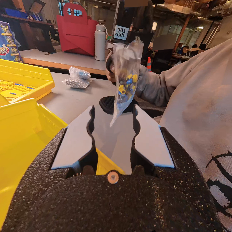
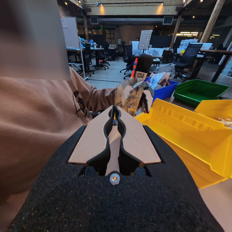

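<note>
My right gripper (image 2: 114, 106) is shut on a clear plastic bag (image 2: 129, 96) of small yellow, blue and grey bricks. The bag's top stands above the closed fingertips. In the left wrist view the bag (image 1: 126, 81) hangs from the right gripper (image 1: 111, 47), with the bricks in its lower half. My left gripper (image 1: 113, 109) is open and empty. The bag's lower corner hangs just above the gap between its fingertips, over the grey table (image 1: 70, 100). The left gripper (image 2: 146, 100) also shows behind the bag in the right wrist view.
Yellow bins (image 1: 25, 80) (image 1: 18, 131) stand to the left; the far one holds yellow and blue pieces. Two bubble-wrap bundles (image 1: 77, 79) lie on the table. A red carrier (image 1: 76, 31) and white bottle (image 1: 99, 42) stand behind. Blue (image 2: 164, 90) and green (image 2: 200, 92) bins stand past the yellow bins (image 2: 188, 131). There is about 11 cm between the tips of the two grippers.
</note>
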A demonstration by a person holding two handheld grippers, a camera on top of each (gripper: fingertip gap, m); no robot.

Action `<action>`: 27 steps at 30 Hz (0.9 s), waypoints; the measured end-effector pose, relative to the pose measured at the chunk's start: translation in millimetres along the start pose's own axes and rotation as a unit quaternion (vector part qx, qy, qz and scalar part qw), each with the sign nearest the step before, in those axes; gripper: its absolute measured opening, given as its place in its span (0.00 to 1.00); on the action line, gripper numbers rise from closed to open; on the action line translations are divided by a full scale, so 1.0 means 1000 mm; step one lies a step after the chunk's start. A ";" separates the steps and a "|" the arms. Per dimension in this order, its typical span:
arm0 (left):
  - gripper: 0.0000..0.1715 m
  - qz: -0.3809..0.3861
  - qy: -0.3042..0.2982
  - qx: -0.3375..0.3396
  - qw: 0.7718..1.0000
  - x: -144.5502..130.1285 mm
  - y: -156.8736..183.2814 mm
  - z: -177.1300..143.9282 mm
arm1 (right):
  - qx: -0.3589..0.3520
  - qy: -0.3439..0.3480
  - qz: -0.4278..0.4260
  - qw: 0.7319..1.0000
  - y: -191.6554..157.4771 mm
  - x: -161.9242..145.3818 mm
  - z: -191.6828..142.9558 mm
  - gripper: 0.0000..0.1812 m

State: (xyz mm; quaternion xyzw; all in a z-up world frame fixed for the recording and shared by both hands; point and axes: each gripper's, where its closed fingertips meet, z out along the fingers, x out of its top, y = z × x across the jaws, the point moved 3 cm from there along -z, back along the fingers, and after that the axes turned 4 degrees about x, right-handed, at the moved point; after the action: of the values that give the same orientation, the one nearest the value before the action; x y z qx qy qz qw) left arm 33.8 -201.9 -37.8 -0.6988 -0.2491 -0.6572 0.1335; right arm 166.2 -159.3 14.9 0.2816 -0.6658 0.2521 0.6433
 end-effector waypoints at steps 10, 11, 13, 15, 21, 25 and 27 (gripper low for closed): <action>0.00 0.040 -0.026 -0.045 0.998 -0.002 0.038 0.019 | -0.043 -0.017 0.013 0.999 0.004 -0.023 0.004 0.00; 0.00 0.045 -0.033 -0.034 0.998 -0.004 0.037 0.018 | -0.053 -0.021 0.022 0.998 0.006 -0.029 0.003 0.00; 0.00 0.055 -0.047 -0.019 0.997 -0.008 0.035 0.016 | -0.055 -0.026 0.041 0.997 0.007 -0.037 0.002 0.06; 0.00 0.061 -0.056 -0.009 0.997 -0.012 0.033 0.016 | -0.061 -0.032 0.056 0.996 0.009 -0.043 0.003 0.12; 0.00 0.066 -0.076 0.001 0.995 -0.020 0.031 0.022 | -0.053 -0.069 0.053 0.995 0.008 -0.057 0.016 0.02; 0.00 0.051 -0.053 0.020 0.997 -0.009 0.029 0.011 | -0.067 -0.069 0.046 0.994 0.012 -0.052 0.014 0.00; 0.00 0.063 -0.061 0.038 0.995 -0.007 0.028 0.005 | -0.066 -0.074 0.052 0.994 0.014 -0.052 0.018 0.00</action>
State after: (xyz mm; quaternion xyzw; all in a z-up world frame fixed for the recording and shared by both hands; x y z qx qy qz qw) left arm 52.7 -224.1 -40.9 -0.7461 -0.2369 -0.5937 0.1863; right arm 143.7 -159.2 -37.8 0.2216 -0.7406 0.2188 0.5954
